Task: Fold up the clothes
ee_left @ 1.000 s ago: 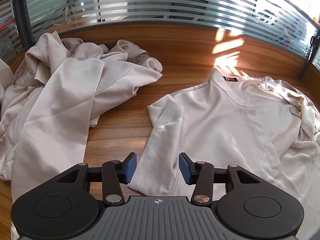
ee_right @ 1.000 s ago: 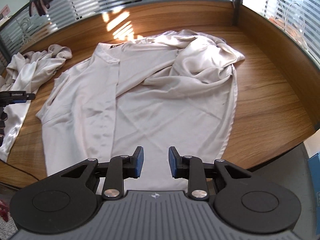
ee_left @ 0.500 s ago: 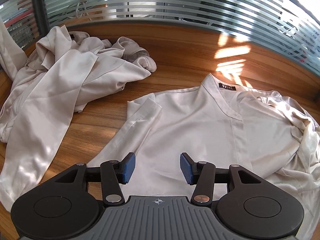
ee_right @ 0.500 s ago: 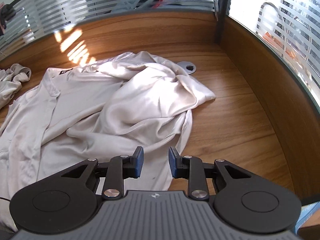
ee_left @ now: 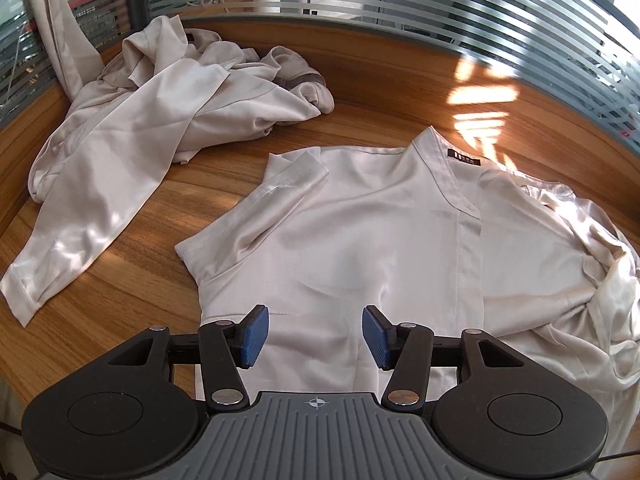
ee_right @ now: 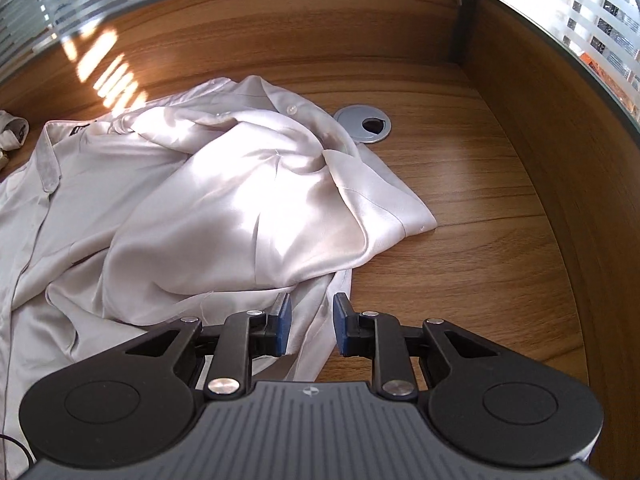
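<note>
Satin cream shirt [ee_right: 224, 216] bunches near tabletop's [ee_right: 460, 264] right edge; right gripper [ee_right: 308, 326] jaws closing around its hem risk snagging one slippery layer; left gripper [ee_left: 315, 336] jaws apart.

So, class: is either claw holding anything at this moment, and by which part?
Nothing is held yet. The left claw stands open above the shirt. The right claw is closing around the shirt's side edge, but its pads are not pressing the cloth.

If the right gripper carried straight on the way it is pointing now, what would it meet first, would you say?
Most likely the shirt: the right gripper, its jaws closing, points down at the cloth strip along the shirt's edge, which already shows between its pads. The wooden desk lies just beside that edge, and depth is hard to judge.
</note>
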Available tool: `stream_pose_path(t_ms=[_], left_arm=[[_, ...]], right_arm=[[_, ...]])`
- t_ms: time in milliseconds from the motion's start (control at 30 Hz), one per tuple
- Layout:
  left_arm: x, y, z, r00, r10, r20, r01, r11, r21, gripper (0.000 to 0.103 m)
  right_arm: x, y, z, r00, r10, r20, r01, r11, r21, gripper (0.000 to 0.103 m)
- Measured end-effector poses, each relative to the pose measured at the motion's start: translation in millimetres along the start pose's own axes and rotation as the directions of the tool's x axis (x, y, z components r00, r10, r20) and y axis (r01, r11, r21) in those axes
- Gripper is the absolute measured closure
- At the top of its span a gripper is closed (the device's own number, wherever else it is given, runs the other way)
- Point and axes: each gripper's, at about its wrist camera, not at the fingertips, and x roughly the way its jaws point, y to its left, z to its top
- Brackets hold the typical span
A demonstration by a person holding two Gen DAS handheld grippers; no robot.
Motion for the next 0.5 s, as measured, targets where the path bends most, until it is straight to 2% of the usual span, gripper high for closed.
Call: stream_pose_path(t_ms=[67, 100, 300, 500], left_arm=[[-1.3, -2.5, -3.0, 1.0, 0.003, -0.002, -0.003, 1.0, -0.003, 0.048], [-1.5, -3.7, -3.7, 1.0, 0.004, -0.003, -0.004, 1.0, -0.003, 0.048], [3.4, -13.3, -1.9, 1.0, -0.012, -0.006, 0.012, 1.0, 0.02, 0.048], [14.8, -29.1, 11.7, 0.997, -0.075, -0.014, 0.075, 0.994, 0.074, 0.048]], right_arm=[[6.8, -1.9, -1.0, 1.0, 0.003, -0.015, -0.003, 1.0, -0.007, 0.09], [8.5, -3.3, -2.3, 1.0, 0.011, -0.019, -0.011, 1.0, -0.007, 0.098], [-6.7, -16.4, -16.2, 1.0, 0.018, -0.004, -0.018, 0.999, 0.027, 0.1], [-48.7, -34.4, -44.9, 1.0, 0.009, 0.019, -0.012, 0.991, 0.133, 0.1]])
